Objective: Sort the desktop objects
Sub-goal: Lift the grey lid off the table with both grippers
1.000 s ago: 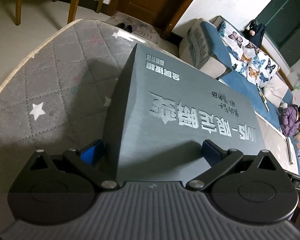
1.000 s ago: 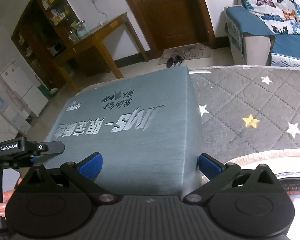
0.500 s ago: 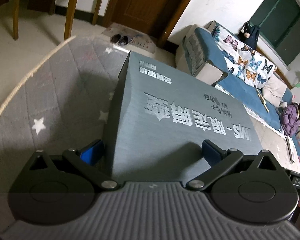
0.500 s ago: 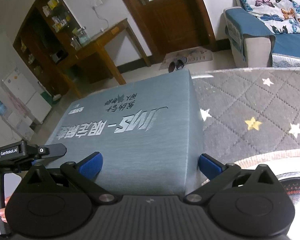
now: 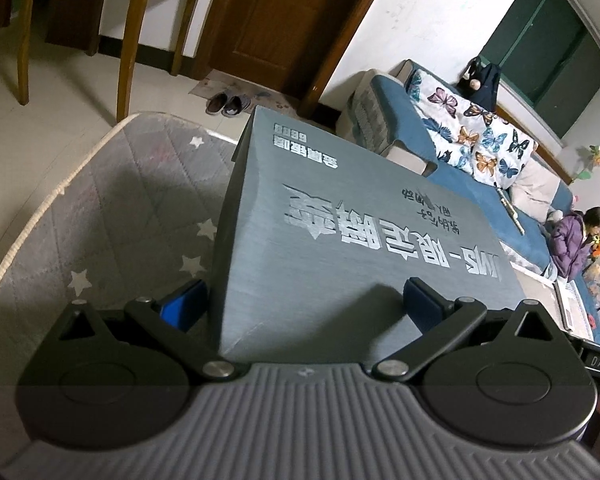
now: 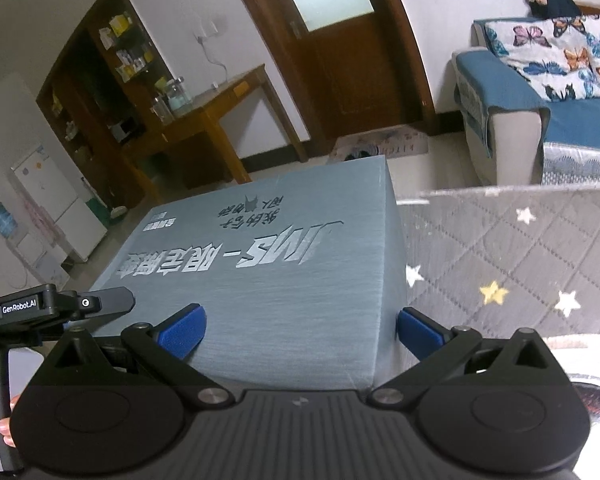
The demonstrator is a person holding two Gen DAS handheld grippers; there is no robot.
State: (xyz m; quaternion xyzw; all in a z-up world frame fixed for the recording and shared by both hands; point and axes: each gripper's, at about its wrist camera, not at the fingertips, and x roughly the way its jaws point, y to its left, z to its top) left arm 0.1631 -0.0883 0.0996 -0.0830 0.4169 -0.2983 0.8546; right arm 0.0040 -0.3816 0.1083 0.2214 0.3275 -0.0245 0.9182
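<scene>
While gripper-straddled (image 5: 300, 300), box (image 5: 340, 240) (tilted).

The grey box (image 5: 340, 240) hides its own underside and whatever lies beneath it. Its near edge vanishes behind each gripper body, so contact there cannot be judged. The small print at its far end is unreadable. The sofa (image 6: 540, 120) is cut off at the right.

Matt brushed-look grey box (image 5: 340, 248) w/ silvery print; quilted cloth mat (image 5: 112, 200).
</scene>
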